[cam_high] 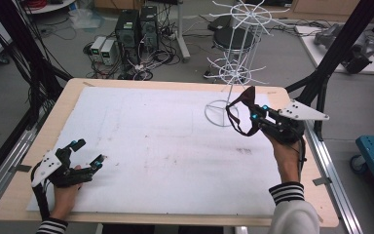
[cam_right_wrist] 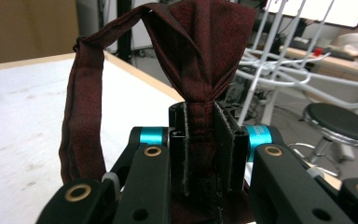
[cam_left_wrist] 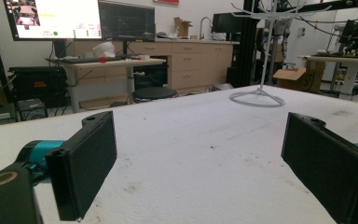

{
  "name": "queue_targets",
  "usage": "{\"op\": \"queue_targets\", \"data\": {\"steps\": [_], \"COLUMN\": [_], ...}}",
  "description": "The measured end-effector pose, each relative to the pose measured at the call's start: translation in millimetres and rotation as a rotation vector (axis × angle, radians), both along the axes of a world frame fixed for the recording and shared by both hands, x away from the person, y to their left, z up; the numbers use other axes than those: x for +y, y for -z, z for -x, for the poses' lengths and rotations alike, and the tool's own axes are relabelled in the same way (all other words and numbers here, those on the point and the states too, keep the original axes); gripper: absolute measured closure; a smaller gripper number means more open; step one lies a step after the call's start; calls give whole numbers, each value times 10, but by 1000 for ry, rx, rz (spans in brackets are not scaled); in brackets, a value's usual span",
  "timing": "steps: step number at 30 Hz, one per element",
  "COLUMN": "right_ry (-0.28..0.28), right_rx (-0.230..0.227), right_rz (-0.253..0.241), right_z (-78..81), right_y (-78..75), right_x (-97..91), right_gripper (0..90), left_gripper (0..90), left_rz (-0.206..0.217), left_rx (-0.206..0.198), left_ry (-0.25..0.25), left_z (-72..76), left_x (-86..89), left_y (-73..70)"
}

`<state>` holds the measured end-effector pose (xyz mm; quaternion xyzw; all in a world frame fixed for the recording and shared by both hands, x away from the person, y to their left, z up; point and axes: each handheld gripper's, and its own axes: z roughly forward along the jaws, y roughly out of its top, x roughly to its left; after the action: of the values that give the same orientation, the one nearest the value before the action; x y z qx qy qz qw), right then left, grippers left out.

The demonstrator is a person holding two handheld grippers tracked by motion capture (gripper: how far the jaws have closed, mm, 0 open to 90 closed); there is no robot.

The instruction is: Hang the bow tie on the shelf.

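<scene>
No readable writing shows on the things in hand. The right gripper (cam_high: 254,116) is clamped on the knot of a dark red bow tie (cam_right_wrist: 200,56), held above the table (cam_high: 9,195) beside the white wire rack (cam_high: 233,73); its strap (cam_right_wrist: 77,116) loops down. The left gripper (cam_high: 88,155) rests open on the white mat (cam_high: 165,146), well apart

On the bench (cam_high: 141,141) there is one white wire rack (cam_high: 235,68), standing at about one o'clock, and one dark red bow tie (cam_high: 241,113) with a single strap loop, just at four o'clock of the rack's ring base. Two hand-held grippers are over the bench: the left hand-held gripper (cam_high: 88,155) at about eight o'clock and the right hand-held gripper (cam_high: 253,119) at about two o'clock. Each carries two black jaws and one grey plate.
</scene>
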<state>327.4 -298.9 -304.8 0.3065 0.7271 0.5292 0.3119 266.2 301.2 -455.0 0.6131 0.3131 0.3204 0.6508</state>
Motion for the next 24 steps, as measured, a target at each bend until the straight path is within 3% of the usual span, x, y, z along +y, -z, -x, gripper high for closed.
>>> {"op": "queue_targets", "data": {"steps": [24], "right_ry": [194], "right_rx": [10], "right_rz": [-6], "right_z": [-212], "right_y": [-12], "right_x": [-81], "right_gripper": [771], "left_gripper": [107], "left_rz": [3], "left_rx": [0], "left_ry": [0], "left_z": [-1], "left_x": [0], "left_y": [1]}}
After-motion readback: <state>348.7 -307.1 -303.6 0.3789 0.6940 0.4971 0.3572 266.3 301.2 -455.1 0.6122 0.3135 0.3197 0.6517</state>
